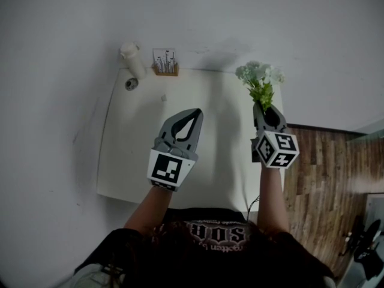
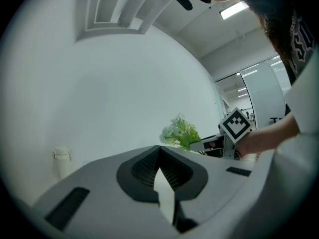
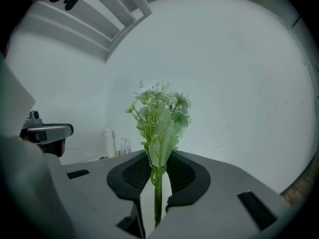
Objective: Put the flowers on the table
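Flowers held in the air, not yet on the table

The right gripper (image 3: 158, 159) is clenched on the green stems of the flowers (image 3: 159, 118). The stems run upright between its two pads, and the pale blooms and leaves stand above the jaw tips. In the head view the bunch (image 1: 259, 80) hangs over the far right corner of the white table (image 1: 138, 161) – clear of its top. The left gripper (image 1: 195, 113) hovers over the middle of the table. Its jaw tips are together with nothing between them, and only a narrow gap shows behind the tips. At the table's far left corner stand a white bottle (image 1: 132, 59) and a small card holder (image 1: 165, 63), with a small round thing (image 1: 131, 84) just in front of the bottle. Wooden floor (image 1: 318, 173) lies to the right of the table
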A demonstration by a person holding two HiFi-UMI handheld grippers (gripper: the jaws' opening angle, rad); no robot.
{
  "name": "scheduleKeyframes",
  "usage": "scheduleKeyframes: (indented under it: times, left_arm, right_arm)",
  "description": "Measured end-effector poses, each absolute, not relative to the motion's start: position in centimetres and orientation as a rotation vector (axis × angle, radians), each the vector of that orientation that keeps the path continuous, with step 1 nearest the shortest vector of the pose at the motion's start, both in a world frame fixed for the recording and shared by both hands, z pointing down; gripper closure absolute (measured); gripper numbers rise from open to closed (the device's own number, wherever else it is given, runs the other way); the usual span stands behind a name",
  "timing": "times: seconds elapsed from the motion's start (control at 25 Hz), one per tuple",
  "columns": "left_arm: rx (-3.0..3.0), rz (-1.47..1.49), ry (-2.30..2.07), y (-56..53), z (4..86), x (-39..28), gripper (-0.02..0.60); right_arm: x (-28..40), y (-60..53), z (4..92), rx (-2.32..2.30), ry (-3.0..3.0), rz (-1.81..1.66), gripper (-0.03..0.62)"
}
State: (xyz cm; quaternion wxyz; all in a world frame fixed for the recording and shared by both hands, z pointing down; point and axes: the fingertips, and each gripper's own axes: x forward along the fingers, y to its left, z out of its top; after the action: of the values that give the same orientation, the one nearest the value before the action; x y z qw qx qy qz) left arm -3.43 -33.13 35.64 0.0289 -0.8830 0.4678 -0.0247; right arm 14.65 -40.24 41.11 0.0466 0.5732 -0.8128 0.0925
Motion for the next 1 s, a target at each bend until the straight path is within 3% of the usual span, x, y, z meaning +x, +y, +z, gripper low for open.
scheduleKeyframes:
  times: [1.0]
  left_arm:
    - [-2.766, -0.168, 1.523, -37.3, 39.2, -6.8, 0.583]
  right_arm:
    - [14.2, -50.5, 55.2, 1.748, -2.209, 0.585, 0.503]
